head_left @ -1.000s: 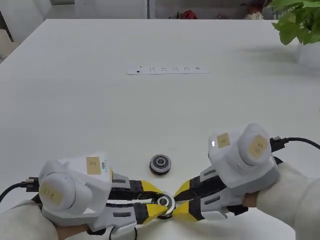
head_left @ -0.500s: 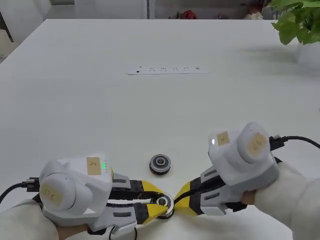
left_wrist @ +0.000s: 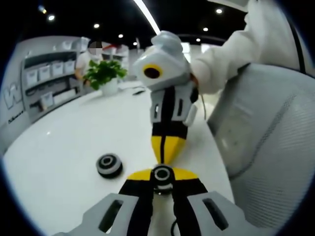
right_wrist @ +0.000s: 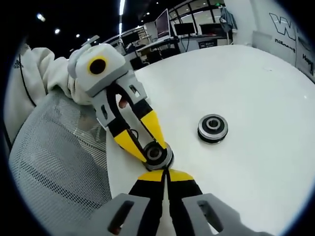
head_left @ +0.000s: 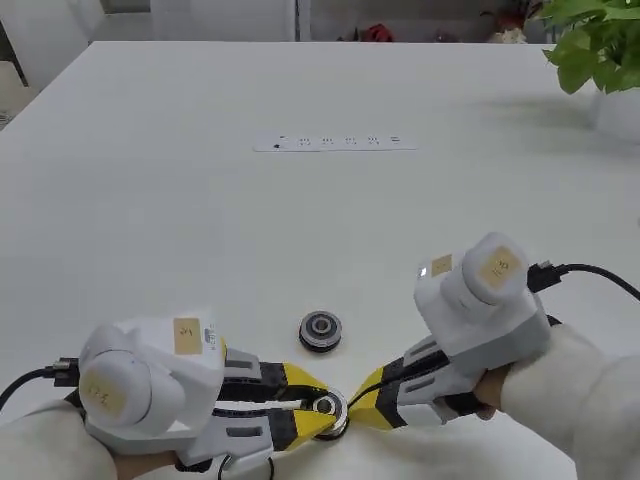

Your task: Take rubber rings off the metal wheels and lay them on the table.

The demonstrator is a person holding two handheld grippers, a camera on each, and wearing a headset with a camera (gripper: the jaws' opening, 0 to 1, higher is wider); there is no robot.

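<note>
Right gripper [head_left: 354, 406] has tilted up, fingers closed against the wheel [head_left: 326, 404]. Left gripper [head_left: 320, 413] fingers clamp it; second wheel [head_left: 320, 328] at 12 o'clock.

Hidden and cropped bits around your two grippers.
The jaws of your left gripper [head_left: 314, 410] and right gripper [head_left: 358, 404] covered the rim of the held wheel [head_left: 326, 405], so you couldn't tell if its rubber ring was on, or what the right tips pinched. The bottom edge cropped the left gripper's body, the top-right corner cut the plant [head_left: 590, 40], and the power strip [head_left: 333, 141] markings were too small to read.
</note>
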